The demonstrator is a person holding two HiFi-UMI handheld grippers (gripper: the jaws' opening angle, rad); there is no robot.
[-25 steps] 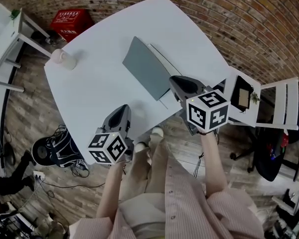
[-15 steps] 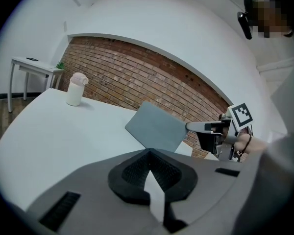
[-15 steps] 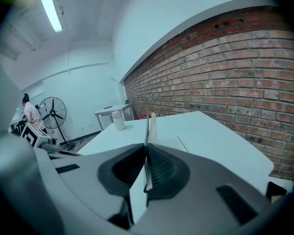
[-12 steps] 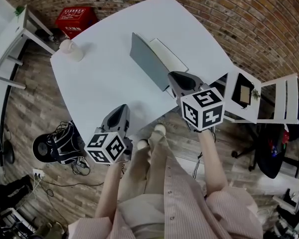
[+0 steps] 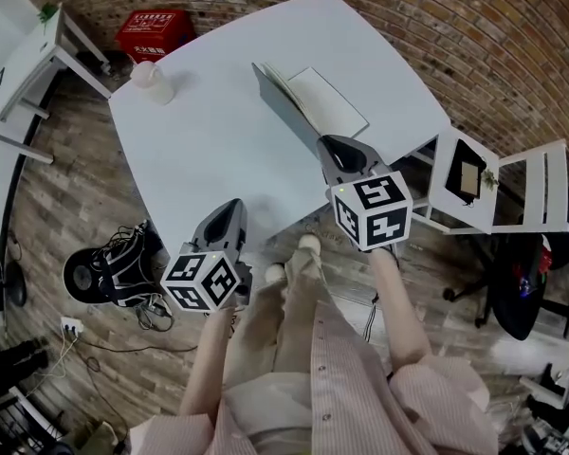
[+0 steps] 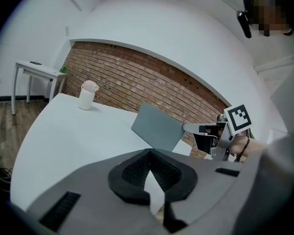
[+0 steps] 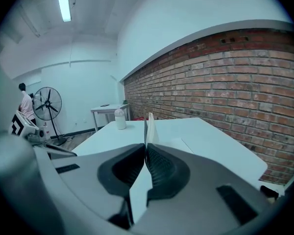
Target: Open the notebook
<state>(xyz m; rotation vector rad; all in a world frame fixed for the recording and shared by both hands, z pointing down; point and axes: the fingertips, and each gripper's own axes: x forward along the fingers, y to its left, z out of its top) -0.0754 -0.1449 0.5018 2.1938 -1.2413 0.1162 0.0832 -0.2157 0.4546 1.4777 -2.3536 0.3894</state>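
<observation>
1. On the white table [image 5: 199, 159], toward its far right side, we find the notebook [image 5: 330, 102] partly open. Its grey cover [image 5: 283, 110] stands almost on edge, and a pale page lies flat beside it.
2. We judge the step in hand to be the swing of the cover, roughly half done.
3. Our right gripper [image 5: 330, 145] has its jaws nearly together, pinching the cover's near edge. In the right gripper view the thin cover runs up from between the pads.
4. Our left gripper [image 5: 232, 207] has its jaws pressed together on nothing. It hangs over the table's near edge, well apart from the notebook.
5. Next, we think, the cover must be carried past upright and laid flat on the side away from the page, then let go. If the notebook slides, the left gripper could steady the page.
</observation>
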